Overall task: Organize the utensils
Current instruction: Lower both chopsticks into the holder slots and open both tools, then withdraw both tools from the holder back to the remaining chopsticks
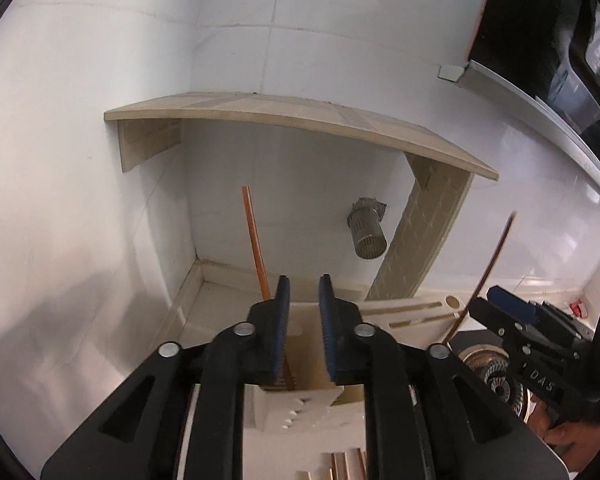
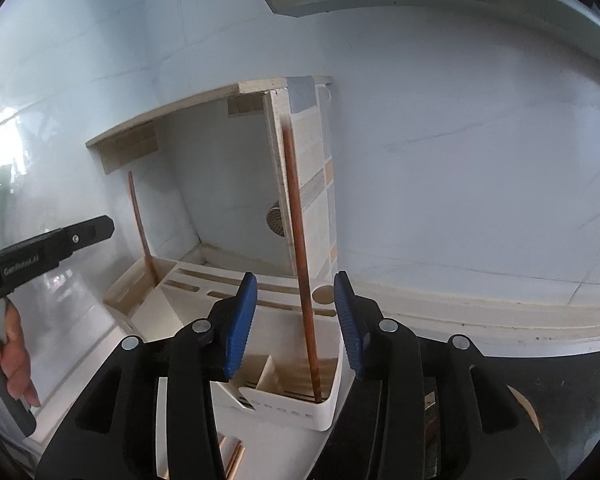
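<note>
Two brown chopsticks now stand in the white holder (image 2: 324,408) on the counter, close to the far corner of the white wall. One chopstick (image 2: 300,248) stands in the near right box of the holder. The other chopstick (image 1: 256,240) stands in the far left part.

The left gripper (image 1: 304,292) has its blue pads open a little. The stick there is beside the left pad, and I cannot see the pads pressing on it. The right gripper (image 2: 296,292) has its jaws open wider. Its stick stands free in the gap and touches neither pad. So both grippers hold nothing.

I think the step in hand is letting go after dropping the sticks in. More brown sticks (image 1: 346,466) lie on the counter near the camera. The next move is likely to pull both grippers back gently, so the standing sticks do not tip, and then go for those.

The right gripper's side shows the letters "DAS". The left gripper's arm has a white label that I cannot read for sure. Raised letters on the holder's front are too faint to read.
</note>
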### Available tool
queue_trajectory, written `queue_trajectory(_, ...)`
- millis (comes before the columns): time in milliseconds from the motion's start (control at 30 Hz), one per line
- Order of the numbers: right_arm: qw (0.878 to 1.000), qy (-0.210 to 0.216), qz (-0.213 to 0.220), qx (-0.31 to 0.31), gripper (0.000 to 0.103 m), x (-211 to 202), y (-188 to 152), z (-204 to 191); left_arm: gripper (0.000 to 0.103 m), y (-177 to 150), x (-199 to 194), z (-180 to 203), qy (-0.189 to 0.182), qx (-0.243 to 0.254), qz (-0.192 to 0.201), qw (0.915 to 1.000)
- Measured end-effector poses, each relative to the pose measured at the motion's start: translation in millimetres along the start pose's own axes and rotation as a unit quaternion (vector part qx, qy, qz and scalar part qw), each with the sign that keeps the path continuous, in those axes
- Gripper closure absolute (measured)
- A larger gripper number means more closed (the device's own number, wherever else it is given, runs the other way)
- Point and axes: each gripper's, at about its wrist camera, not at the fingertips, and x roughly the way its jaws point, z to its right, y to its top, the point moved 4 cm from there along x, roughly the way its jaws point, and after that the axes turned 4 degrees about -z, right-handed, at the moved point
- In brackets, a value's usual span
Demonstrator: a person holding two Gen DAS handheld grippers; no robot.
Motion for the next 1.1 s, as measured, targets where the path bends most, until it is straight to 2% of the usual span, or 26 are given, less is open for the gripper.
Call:
queue_trajectory(100, 1.000, 0.000, -0.001, 0.001, 0.056, -6.0, -0.9, 0.8, 0.078, -4.6, -3.4, 2.0, -0.003, 0.008, -0.008, 0.9999)
queue_trajectory(200, 1.000, -0.002, -0.004, 0.000, 0.055, -11.8, -3.2, -1.5, 0.077, -7.6, -7.3, 5.0, 0.000, 0.026, -0.016, 0.9995)
queue_trajectory(400, 1.000, -0.001, -0.009, 0.000, 0.050, -27.2, -12.1, -5.8, 0.067, -14.8, -20.4, 3.7, -0.008, 0.015, -0.025, 0.9995)
queue_trajectory(700, 1.000, -0.001, -0.024, 0.003, 0.046, -42.1, -27.7, -12.1, 0.063, -34.5, -38.0, 1.6, -0.001, 0.018, -0.040, 0.9990)
queue_trajectory(800, 1.000, -0.002, -0.028, 0.001, 0.042, -47.3, -31.9, -16.4, 0.057, -39.2, -42.0, 1.9, -0.006, 0.017, -0.048, 0.9987)
queue_trajectory(933, 0.999, -0.002, -0.036, 0.004, 0.037, -51.8, -37.4, -20.6, 0.055, -56.7, -48.5, 0.5, -0.010, 0.019, -0.062, 0.9979)
queue_trajectory(1100, 0.998, -0.005, -0.061, 0.008, 0.035, -52.5, -50.8, -20.8, 0.055, -79.3, -49.8, -4.1, -0.002, 0.024, -0.086, 0.9960)
